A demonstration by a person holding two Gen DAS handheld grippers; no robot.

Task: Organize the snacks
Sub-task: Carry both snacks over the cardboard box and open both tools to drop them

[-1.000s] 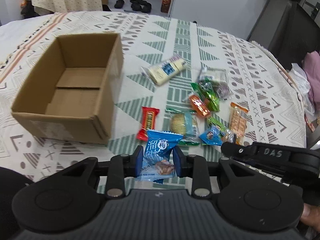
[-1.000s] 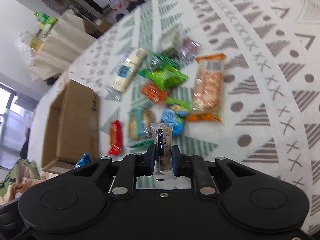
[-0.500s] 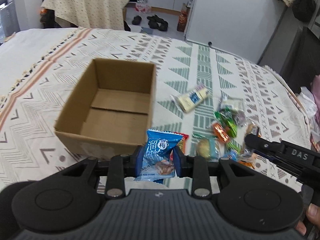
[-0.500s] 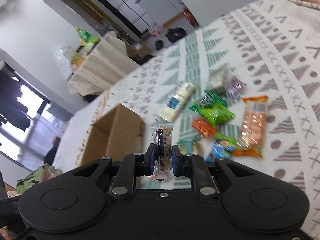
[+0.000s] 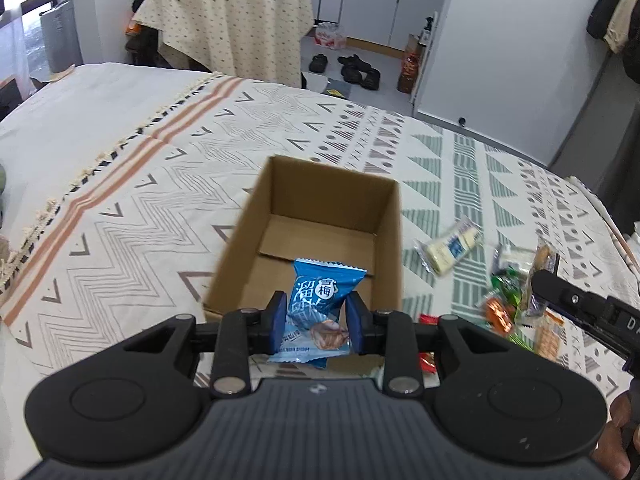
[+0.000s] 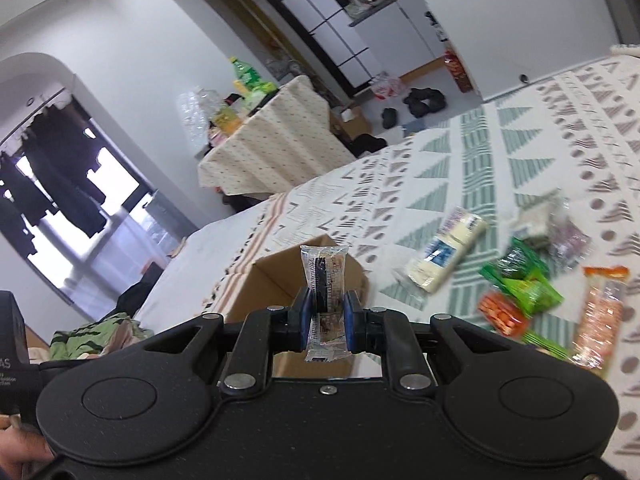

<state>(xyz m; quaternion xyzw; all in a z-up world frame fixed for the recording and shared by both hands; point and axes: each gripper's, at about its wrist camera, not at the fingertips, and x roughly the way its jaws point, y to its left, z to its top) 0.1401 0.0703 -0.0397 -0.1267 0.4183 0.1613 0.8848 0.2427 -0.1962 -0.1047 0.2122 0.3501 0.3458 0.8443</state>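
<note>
Two grips: each on one snack.
Left gripper: fingers pinch blue packet, above cardboard box.
Right gripper: fingers clamp clear-wrapped bar upright.

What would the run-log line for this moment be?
left hand-held gripper: holds blue packet | right hand-held gripper: holds clear packet | box: empty

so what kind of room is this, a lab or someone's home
Most likely a lived-in home: shoes lie on the floor, a side table wears a dotted cloth, and clothes hang by the window.
</note>
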